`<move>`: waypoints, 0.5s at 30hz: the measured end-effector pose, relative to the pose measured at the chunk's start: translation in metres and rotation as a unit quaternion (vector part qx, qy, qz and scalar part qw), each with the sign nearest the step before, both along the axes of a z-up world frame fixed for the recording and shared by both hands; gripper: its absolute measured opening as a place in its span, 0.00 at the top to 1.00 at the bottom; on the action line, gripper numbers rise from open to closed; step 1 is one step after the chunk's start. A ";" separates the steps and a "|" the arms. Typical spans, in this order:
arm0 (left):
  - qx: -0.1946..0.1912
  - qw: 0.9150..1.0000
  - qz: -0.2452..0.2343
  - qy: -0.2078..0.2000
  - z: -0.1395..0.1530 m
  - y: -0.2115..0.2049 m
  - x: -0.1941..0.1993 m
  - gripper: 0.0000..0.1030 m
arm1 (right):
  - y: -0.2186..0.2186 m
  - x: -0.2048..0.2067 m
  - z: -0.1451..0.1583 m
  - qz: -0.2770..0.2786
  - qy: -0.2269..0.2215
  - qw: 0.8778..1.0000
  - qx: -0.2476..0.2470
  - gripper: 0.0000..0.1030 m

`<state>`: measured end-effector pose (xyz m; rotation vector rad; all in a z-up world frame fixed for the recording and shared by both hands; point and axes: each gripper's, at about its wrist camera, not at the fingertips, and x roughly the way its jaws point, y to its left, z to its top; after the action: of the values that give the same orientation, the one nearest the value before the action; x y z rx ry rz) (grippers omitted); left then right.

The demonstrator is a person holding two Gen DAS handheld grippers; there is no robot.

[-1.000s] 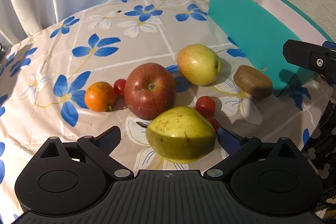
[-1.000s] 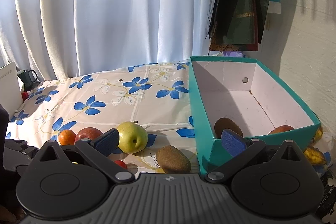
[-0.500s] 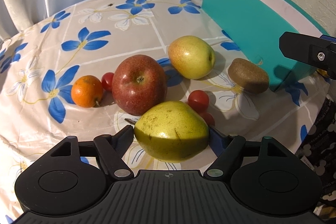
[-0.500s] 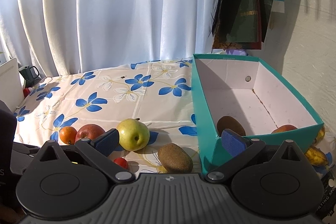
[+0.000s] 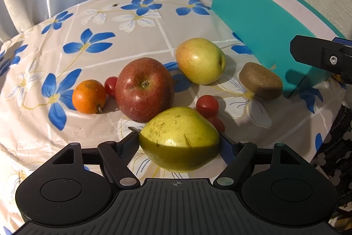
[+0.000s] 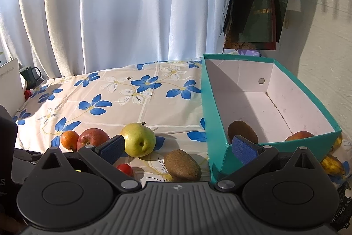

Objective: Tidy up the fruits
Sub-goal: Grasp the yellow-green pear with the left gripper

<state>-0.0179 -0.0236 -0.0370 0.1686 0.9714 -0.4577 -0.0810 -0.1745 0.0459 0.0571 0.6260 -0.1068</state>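
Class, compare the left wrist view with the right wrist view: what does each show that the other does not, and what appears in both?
Only the left wrist view: the left tool shut on the green pear.

Only the right wrist view: the teal box's inside, holding a kiwi and a reddish fruit; the white curtain; a dark mug.

Both: the teal box, red apple, orange, yellow-green apple and table kiwi.

Warm, bright light falls across the tablecloth [image 5: 66,124] from about 9 o'clock, and the fruits throw short dark shadows toward 3 o'clock. The pear [image 5: 179,139] has a sharp shadow line across it. The curtain [image 6: 110,14] glows pale blue. Both views are sharp, and straight lines bend near the edges.
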 end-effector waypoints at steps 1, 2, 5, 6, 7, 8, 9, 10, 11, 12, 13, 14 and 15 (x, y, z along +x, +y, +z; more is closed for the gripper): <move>0.001 1.000 0.000 0.000 0.000 0.000 0.000 0.22 | 0.000 0.000 0.000 0.001 0.000 1.000 -0.001 0.00; 0.002 1.000 0.000 0.001 0.000 0.000 0.000 0.22 | 0.000 0.001 0.000 0.001 0.000 1.000 -0.001 0.00; 0.008 1.000 0.001 0.001 0.001 -0.002 0.000 0.22 | 0.000 0.001 0.002 0.003 -0.002 1.000 -0.003 0.00; 0.011 1.000 0.000 0.000 0.001 -0.002 -0.001 0.22 | 0.000 0.001 0.003 0.003 -0.003 1.000 -0.004 0.00; 0.013 1.000 0.000 0.000 0.001 -0.003 -0.001 0.23 | 0.000 0.001 0.003 0.002 -0.004 1.000 -0.005 0.00; 0.012 1.000 0.000 -0.001 0.002 -0.002 -0.001 0.23 | 0.000 0.001 0.004 0.002 -0.005 1.000 -0.006 0.00; 0.011 1.000 0.000 -0.001 0.003 -0.002 -0.002 0.23 | 0.000 0.001 0.004 0.002 -0.006 1.000 -0.006 0.00; 0.011 1.000 -0.001 -0.002 0.004 -0.002 -0.002 0.23 | 0.000 0.001 0.005 0.002 -0.007 1.000 -0.006 0.00; 0.012 1.000 -0.002 -0.005 0.005 -0.002 -0.002 0.23 | 0.000 0.001 0.005 0.002 -0.008 1.000 -0.007 0.00; 0.013 1.000 -0.002 -0.008 0.006 -0.001 -0.003 0.23 | 0.001 0.000 0.006 0.002 -0.009 1.000 -0.008 0.00; 0.013 1.000 -0.002 -0.012 0.008 -0.001 -0.004 0.23 | 0.001 0.000 0.007 0.001 -0.010 1.000 -0.009 0.00; 0.014 1.000 -0.003 -0.014 0.009 -0.001 -0.004 0.23 | 0.001 0.000 0.007 0.001 -0.011 1.000 -0.009 0.00; 0.015 1.000 -0.002 -0.014 0.010 -0.001 -0.004 0.23 | 0.001 0.000 0.008 0.002 -0.012 1.000 -0.010 0.00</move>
<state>-0.0221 -0.0243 -0.0267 0.2035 0.9498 -0.4446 -0.0808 -0.1734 0.0540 0.0374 0.6000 -0.1089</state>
